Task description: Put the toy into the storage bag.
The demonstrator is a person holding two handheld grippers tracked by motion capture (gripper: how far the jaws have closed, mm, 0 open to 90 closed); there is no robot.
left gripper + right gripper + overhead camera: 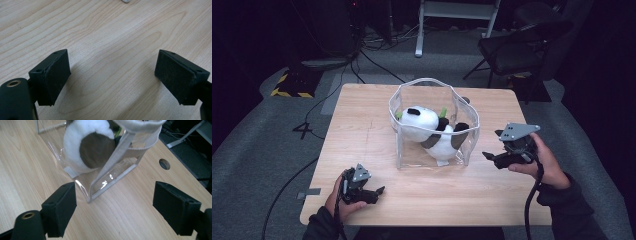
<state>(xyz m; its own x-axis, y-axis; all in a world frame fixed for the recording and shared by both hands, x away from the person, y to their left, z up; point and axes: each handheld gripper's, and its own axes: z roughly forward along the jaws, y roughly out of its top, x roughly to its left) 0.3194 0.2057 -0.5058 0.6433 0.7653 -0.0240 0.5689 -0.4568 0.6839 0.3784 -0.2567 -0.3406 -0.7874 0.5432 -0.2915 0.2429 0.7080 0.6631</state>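
A clear plastic bag (464, 127) with white trim stands open in the middle of the wooden table (357, 145). Inside it lies a black-and-white plush panda (432, 131) with green bits beside its head. My right gripper (490, 157) hovers just right of the bag, jaws open and empty, pointing at its near right corner (90, 199); the panda (85, 147) shows through the plastic. My left gripper (381, 190) rests low near the table's front left edge, jaws open over bare wood (112, 50), well apart from the bag.
A round cable hole (164, 164) is cut in the table beyond the bag. A dark folding chair (517, 47) and a white frame (457, 12) stand on the grey floor behind the table. Cables (377, 62) and a yellow-black striped mat (292, 85) lie at the back left.
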